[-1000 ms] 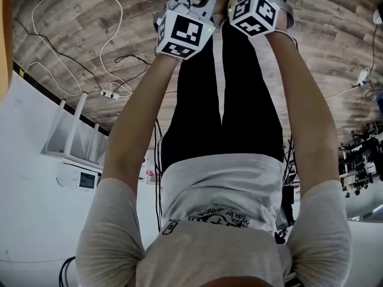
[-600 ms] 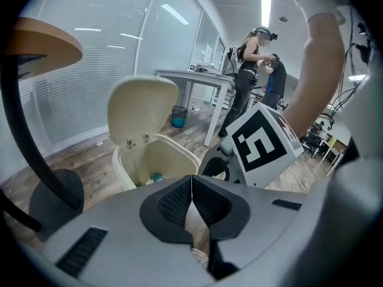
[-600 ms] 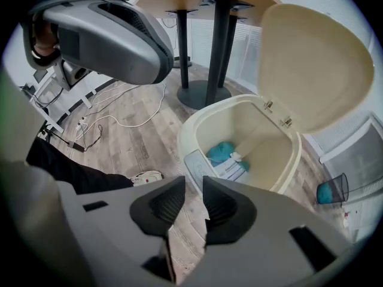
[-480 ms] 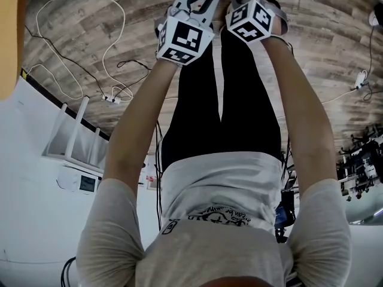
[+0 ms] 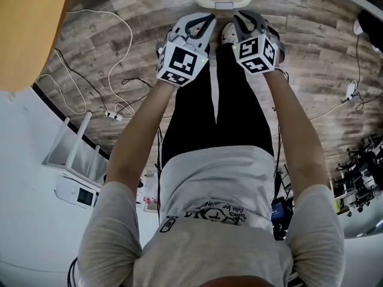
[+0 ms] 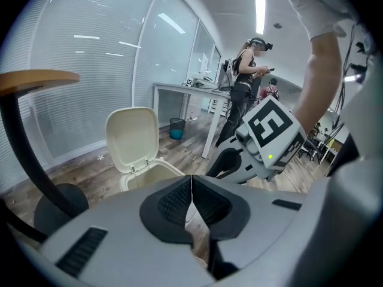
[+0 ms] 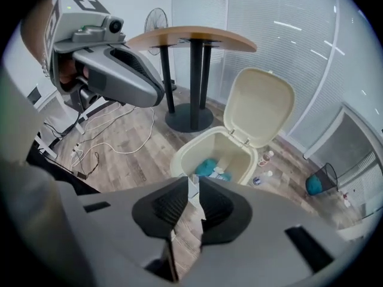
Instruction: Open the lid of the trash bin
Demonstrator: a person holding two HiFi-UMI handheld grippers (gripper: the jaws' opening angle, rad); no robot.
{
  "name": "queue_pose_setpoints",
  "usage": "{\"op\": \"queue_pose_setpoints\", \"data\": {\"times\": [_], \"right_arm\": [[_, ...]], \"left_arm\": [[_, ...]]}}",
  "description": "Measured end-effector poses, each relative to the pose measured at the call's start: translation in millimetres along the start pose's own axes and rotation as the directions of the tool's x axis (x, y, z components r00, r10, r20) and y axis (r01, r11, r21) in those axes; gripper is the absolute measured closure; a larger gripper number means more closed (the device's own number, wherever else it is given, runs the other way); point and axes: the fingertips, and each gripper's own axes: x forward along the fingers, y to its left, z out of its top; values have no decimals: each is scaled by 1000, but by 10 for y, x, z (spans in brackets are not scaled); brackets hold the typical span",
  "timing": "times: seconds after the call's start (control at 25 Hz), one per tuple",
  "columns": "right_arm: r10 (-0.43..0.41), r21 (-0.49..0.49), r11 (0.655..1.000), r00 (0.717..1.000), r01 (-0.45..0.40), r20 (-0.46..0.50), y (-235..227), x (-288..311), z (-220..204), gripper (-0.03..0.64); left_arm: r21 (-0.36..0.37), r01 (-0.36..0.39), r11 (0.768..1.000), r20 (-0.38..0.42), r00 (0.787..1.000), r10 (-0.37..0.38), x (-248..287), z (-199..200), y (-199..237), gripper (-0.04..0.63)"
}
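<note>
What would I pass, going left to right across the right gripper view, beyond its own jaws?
left gripper → trash bin, its lid standing open → small dark basket

trash bin (image 5: 222,5) newly in sight at top, left hand-held gripper (image 5: 201,24) and right hand-held gripper (image 5: 246,21) lower in frame

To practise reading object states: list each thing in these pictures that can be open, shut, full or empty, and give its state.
lid: open, swung up at the back of the bin.
trash bin: uncovered, with some rubbish inside.
left gripper: jaws together, empty.
right gripper: jaws a narrow gap apart, holding nothing.
</note>
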Motion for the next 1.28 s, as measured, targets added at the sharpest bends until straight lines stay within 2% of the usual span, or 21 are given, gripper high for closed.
{"op": "queue_pose_setpoints", "data": {"times": [0.4, 0.68, 1.12, 1.28], "right_arm": [[-104, 94, 991, 987, 93, 125, -475, -966, 557, 568], [-161, 135, 982, 968, 136, 194, -679, -1696, 938, 580], [-218, 272, 955, 905, 120, 365, -809, -2919, 1771, 592], [-239, 307, 945, 875, 110, 422, -891, -3376, 2007, 600]], "left_arm": [[-37, -30, 999, 132, 991, 35, -495, 948, -31, 575], [-35, -48, 998, 222, 974, 55, -986, 1675, -82, 575], [-59, -46, 997, 342, 938, 63, -1768, 2647, -329, 575], [-66, -51, 997, 381, 922, 72, -2059, 2975, -419, 575]]}}
